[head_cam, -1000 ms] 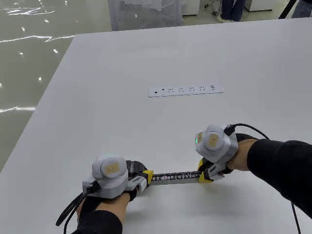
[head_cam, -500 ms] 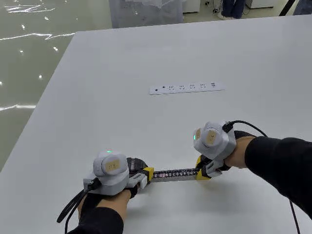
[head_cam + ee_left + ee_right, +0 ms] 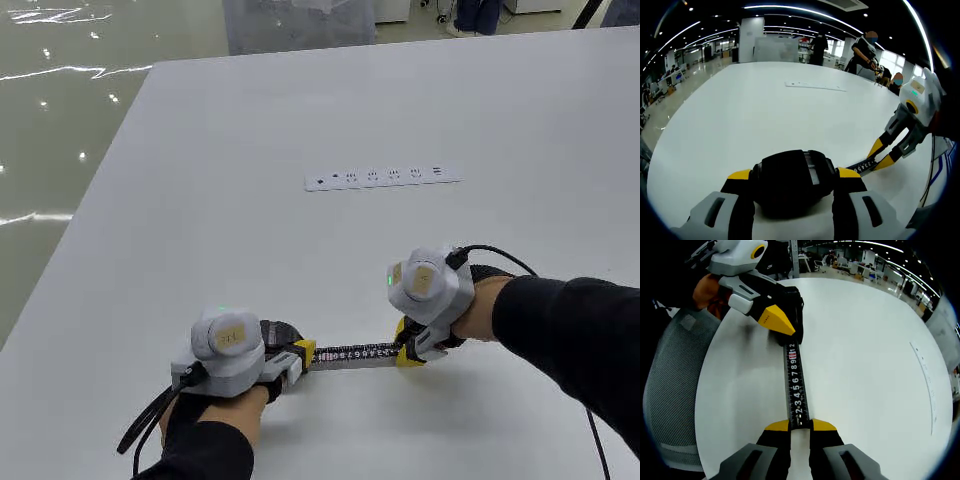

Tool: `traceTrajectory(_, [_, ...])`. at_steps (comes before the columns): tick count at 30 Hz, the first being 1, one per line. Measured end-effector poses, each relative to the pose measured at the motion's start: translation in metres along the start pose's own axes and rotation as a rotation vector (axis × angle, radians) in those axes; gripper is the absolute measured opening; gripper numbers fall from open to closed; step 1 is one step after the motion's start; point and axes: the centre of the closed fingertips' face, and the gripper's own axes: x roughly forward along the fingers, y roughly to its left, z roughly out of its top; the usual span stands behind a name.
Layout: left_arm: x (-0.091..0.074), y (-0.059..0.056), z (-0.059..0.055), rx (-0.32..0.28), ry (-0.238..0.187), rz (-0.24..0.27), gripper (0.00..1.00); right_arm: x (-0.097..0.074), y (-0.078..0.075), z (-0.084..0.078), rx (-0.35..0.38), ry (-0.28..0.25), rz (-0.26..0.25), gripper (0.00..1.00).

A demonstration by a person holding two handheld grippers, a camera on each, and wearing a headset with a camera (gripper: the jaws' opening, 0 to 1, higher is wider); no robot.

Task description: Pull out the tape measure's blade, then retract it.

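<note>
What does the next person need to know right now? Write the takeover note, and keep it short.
Left gripper: shut on the tape measure, at the near side of the table.
Right gripper: shut on the end of the blade.
Done: a short stretch of blade is out, running straight between the two grippers.
Left: pull further if more length is wanted, then retract the blade, probably by easing the right gripper back toward the left one.
A power strip lies further back, away from the work.
</note>
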Motion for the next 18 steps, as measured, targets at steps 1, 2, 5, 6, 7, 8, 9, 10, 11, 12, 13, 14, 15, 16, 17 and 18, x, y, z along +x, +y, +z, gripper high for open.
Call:
traceTrajectory(1, [0.0000,0.0002,0.0000,0.000,0.000,0.000,0.58,0.0003,-0.0002,0.0005,0.001,0.000,-0.001,0.09])
traceTrajectory(2, [0.0001,0.0003,0.0001,-0.001,-0.001,0.001,0.58,0.0004,-0.0003,0.0008,0.001,0.000,-0.001,0.09])
traceTrajectory(5, [0.0002,0.0004,0.0002,-0.001,-0.001,0.001,0.58,0.0011,-0.0003,0.0018,-0.003,-0.001,-0.002,0.09])
traceTrajectory(6, [0.0001,0.0003,0.0002,-0.001,0.000,0.000,0.58,0.0012,-0.0003,0.0019,-0.002,-0.003,-0.002,0.09])
traceTrajectory(7, [0.0001,0.0002,0.0002,0.000,0.000,0.001,0.58,0.0016,-0.0004,0.0023,0.002,-0.004,-0.003,0.09])
traceTrajectory(8, [0.0001,0.0002,0.0002,-0.001,-0.001,0.001,0.58,0.0019,-0.0002,0.0028,0.000,-0.005,-0.004,0.09])
traceTrajectory(9, [0.0000,0.0001,0.0001,-0.001,-0.001,0.001,0.58,0.0022,-0.0001,0.0034,-0.004,-0.003,-0.005,0.09])
traceTrajectory(10, [0.0000,0.0000,0.0000,-0.001,-0.001,0.001,0.58,0.0025,0.0001,0.0040,-0.006,-0.003,-0.004,0.09])
traceTrajectory(11, [-0.0002,-0.0002,-0.0001,0.000,0.000,0.001,0.58,0.0026,0.0003,0.0047,-0.008,-0.003,-0.003,0.09])
traceTrajectory(12, [-0.0001,-0.0003,-0.0001,0.000,0.001,0.001,0.58,0.0029,0.0003,0.0051,-0.009,-0.004,-0.002,0.09])
traceTrajectory(13, [-0.0001,-0.0004,-0.0001,0.000,0.001,0.000,0.58,0.0031,0.0002,0.0053,-0.011,-0.004,-0.002,0.09])
traceTrajectory(14, [0.0000,-0.0006,-0.0003,0.000,0.002,0.000,0.58,0.0034,0.0001,0.0057,-0.012,-0.004,-0.002,0.09])
traceTrajectory(15, [0.0000,-0.0008,-0.0003,0.000,0.002,0.000,0.58,0.0034,0.0002,0.0061,-0.013,-0.004,-0.001,0.09])
traceTrajectory(16, [0.0000,-0.0007,-0.0004,0.000,0.002,0.001,0.58,0.0035,0.0003,0.0064,-0.014,-0.004,0.000,0.09])
traceTrajectory(17, [0.0000,-0.0008,-0.0005,0.000,0.000,0.001,0.58,0.0037,0.0001,0.0067,-0.014,-0.006,0.000,0.09])
traceTrajectory(18, [-0.0001,-0.0009,-0.0006,0.000,0.000,0.001,0.58,0.0038,0.0001,0.0067,-0.014,-0.006,0.000,0.09])
